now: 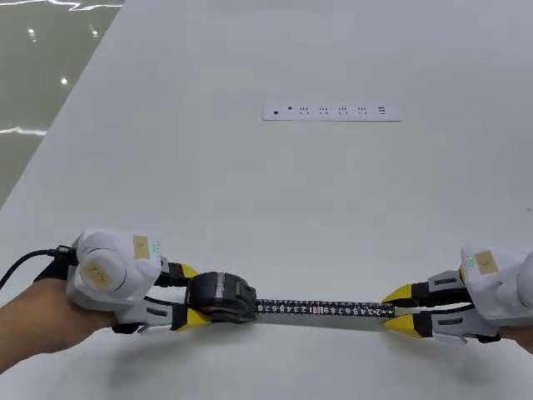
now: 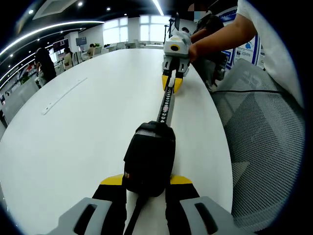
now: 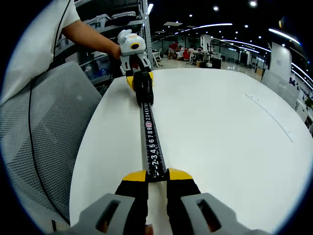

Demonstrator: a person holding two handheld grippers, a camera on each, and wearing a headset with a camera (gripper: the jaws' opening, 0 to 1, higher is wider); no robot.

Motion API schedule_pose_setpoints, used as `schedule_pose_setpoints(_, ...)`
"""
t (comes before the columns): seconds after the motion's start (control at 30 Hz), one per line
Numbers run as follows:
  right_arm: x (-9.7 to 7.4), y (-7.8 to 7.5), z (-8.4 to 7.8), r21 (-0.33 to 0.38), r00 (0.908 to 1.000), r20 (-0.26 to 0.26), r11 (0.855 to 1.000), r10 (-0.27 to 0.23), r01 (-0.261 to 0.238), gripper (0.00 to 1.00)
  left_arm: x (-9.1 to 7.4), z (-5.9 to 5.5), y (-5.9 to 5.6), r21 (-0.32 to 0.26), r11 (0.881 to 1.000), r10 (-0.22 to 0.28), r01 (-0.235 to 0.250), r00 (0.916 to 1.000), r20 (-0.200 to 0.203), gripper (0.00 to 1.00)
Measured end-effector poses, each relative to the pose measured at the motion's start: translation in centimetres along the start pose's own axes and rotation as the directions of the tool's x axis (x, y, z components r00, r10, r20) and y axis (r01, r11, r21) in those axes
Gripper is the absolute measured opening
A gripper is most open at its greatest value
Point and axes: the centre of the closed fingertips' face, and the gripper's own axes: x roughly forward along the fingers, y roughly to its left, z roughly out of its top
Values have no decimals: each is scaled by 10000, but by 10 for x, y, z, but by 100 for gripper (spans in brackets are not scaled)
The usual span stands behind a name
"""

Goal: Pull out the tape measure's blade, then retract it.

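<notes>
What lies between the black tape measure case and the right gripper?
The drawn-out black numbered blade bridges it, over the white table, in the head view.

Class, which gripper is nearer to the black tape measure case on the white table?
Left. The left gripper clamps the black tape measure case; the right gripper holds the extended blade at its far end, apart from the case.

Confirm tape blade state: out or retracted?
Out. The blade stretches, numerals showing, from the tape measure case held in the left gripper across to the right gripper, whose jaws pinch its end.
</notes>
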Motion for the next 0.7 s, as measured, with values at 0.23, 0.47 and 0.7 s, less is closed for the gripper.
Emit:
schedule_pose_setpoints(0.23,-8,-3,-6,60,9999,-105,10000,-73,73,11,0,0,0,-11,10000,18,-18,10000,-12,27)
schedule_pose_setpoints(0.47,-19,-5,-16,207,9995,-259,9996,-203,208,11,0,0,-1,-6,10000,-9,9,10000,-12,27)
schedule_pose_setpoints(0.7,-26,-3,-21,292,9987,-400,9991,-300,312,11,0,0,-1,1,10000,-11,11,10000,-15,27)
